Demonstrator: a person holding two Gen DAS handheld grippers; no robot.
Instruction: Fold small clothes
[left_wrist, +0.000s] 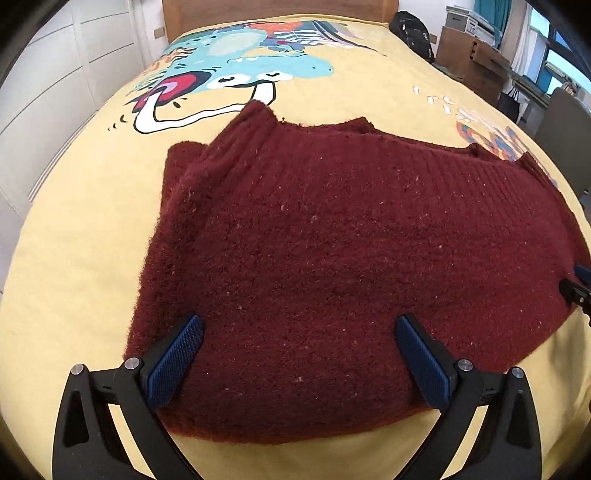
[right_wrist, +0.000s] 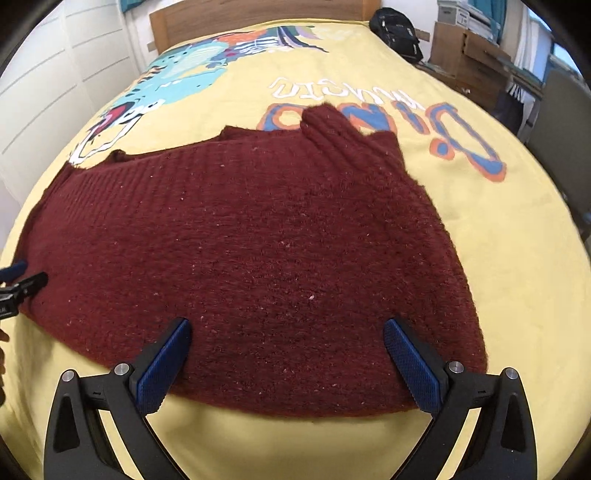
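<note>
Left gripper (left_wrist: 299, 332): fingers spread wide, empty, over the near hem of the maroon sweater (left_wrist: 332, 258). Right gripper (right_wrist: 286, 332): likewise apart, above the same hem. Sweater lies flat on the yellow bedspread (left_wrist: 92, 240) (cartoon print), sleeves folded in, collar farthest away.

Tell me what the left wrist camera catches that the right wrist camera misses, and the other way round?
Only the left wrist view shows the teal dinosaur's smiling face clearly and the sweater's left edge. Only the right wrist view shows the big blue-and-orange lettering in full and the sweater's right edge. Both show the maroon sweater lying on the yellow bedspread, a black backpack by the headboard, and each tool, left tool and right tool, open over the near hem.
</note>
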